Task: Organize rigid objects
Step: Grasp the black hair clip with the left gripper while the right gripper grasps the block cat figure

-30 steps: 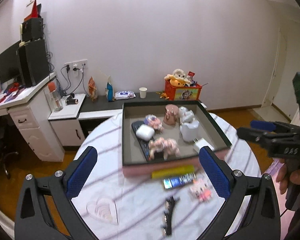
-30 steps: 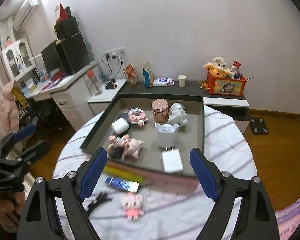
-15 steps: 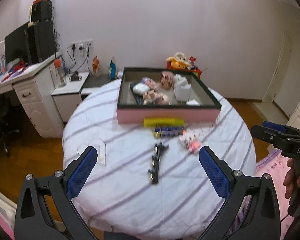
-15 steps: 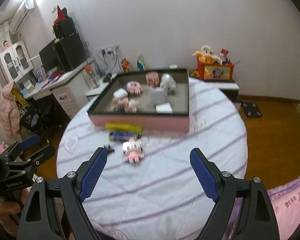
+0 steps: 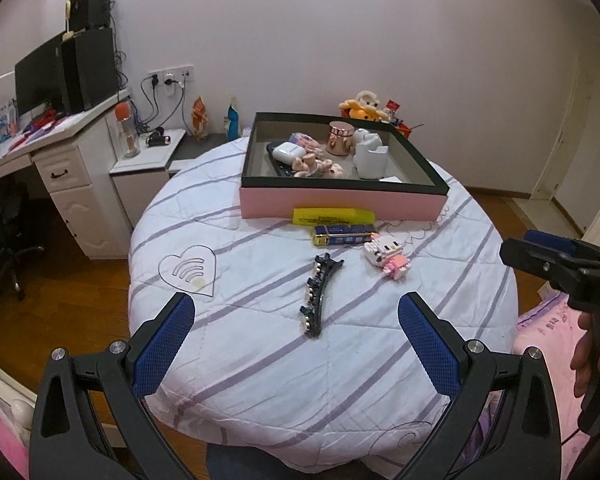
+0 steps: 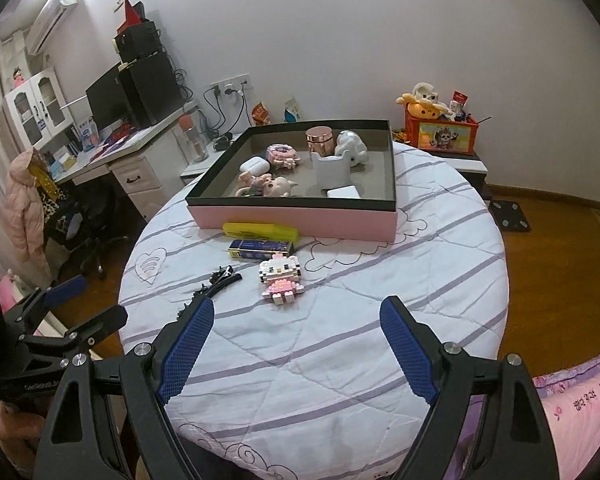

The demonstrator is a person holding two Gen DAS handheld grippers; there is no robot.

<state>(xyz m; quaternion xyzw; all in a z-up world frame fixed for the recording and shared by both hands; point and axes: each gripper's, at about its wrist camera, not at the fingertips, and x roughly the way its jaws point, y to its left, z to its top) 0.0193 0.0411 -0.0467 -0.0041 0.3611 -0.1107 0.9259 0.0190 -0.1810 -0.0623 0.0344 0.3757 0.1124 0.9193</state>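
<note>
A pink box with a black rim [image 5: 340, 201] [image 6: 296, 218] stands at the far side of the round table and holds several small items. In front of it lie a yellow bar [image 5: 333, 215] [image 6: 260, 231], a blue packet [image 5: 343, 234] [image 6: 260, 248], a pink-and-white block cat figure [image 5: 389, 257] [image 6: 282, 280] and a black hair clip [image 5: 318, 293] [image 6: 218, 278]. My left gripper [image 5: 296, 344] is open and empty over the near table edge. My right gripper [image 6: 296, 344] is open and empty, also near the front edge.
The table wears a white quilt with purple stripes [image 5: 260, 360]. A white desk with a monitor [image 5: 60, 148] stands left, a low black shelf with a toy box [image 6: 440, 132] behind. Pink bedding [image 6: 580, 400] lies at the right.
Both grippers have pulled back from above the box towards the near edge of the table. The whole table shows now. Both stay open and empty.
</note>
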